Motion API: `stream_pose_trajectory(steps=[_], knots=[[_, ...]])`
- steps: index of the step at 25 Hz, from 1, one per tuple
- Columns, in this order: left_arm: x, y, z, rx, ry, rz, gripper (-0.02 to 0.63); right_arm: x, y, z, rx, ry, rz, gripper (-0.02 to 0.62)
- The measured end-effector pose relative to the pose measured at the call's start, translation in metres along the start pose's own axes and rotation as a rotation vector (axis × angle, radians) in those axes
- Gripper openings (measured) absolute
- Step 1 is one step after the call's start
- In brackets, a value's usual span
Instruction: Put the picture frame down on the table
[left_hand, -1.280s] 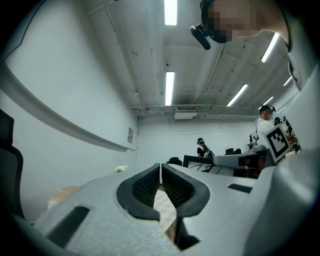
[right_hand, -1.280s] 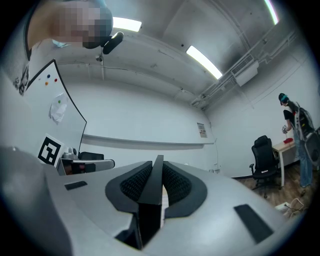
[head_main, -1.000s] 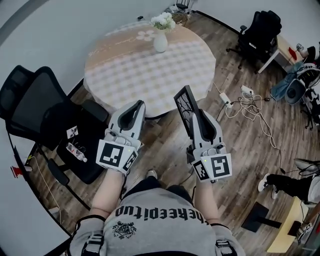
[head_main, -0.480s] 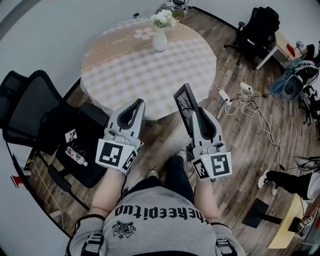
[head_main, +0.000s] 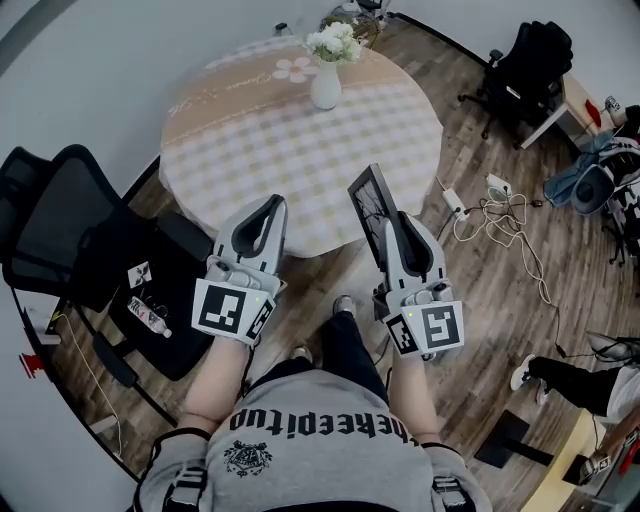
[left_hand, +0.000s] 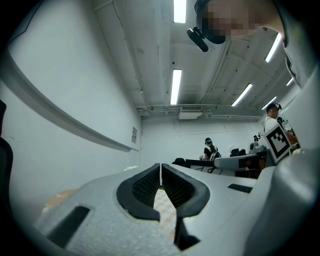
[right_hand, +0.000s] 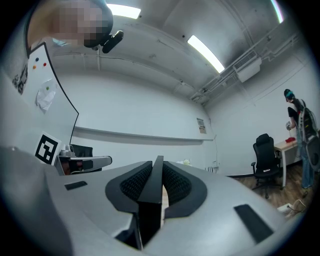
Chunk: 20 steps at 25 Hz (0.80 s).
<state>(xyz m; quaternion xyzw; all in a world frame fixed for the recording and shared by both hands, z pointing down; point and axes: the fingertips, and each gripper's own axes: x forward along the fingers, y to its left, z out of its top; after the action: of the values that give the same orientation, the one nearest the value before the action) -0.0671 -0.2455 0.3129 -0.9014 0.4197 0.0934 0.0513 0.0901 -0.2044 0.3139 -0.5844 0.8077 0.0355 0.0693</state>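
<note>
Gripping the picture frame (head_main: 368, 203) edge-on in the right gripper (head_main: 392, 225), pads pressed against both its faces, frame standing up past the fingertips and not yet on the table (head_main: 300, 140) just ahead. Holding the left gripper (head_main: 268, 207) alongside, to the frame's left, jaws closed tip to tip on nothing. Far beyond both grippers, across the table, a vase (head_main: 326, 85) of white flowers.

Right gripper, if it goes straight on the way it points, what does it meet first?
Probably the near edge of the round table; the picture frame that the right gripper holds would arrive first. Height is hard to judge from above.
</note>
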Motion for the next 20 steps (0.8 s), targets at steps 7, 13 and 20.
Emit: stream_pose_trajectory(steps=[7, 13, 20], knots=[[0.046, 0.02, -0.007, 0.008, -0.003, 0.117, 0.026, 0.045, -0.044, -0.006, 0.001, 0.03, 0.061, 0.069], [0.058, 0.05, -0.022, -0.012, 0.001, 0.194, 0.026, 0.086, -0.05, -0.021, -0.003, 0.065, 0.12, 0.069], [0.097, 0.04, -0.035, -0.001, 0.01, 0.283, 0.026, 0.12, -0.094, -0.046, 0.038, 0.108, 0.213, 0.069]])
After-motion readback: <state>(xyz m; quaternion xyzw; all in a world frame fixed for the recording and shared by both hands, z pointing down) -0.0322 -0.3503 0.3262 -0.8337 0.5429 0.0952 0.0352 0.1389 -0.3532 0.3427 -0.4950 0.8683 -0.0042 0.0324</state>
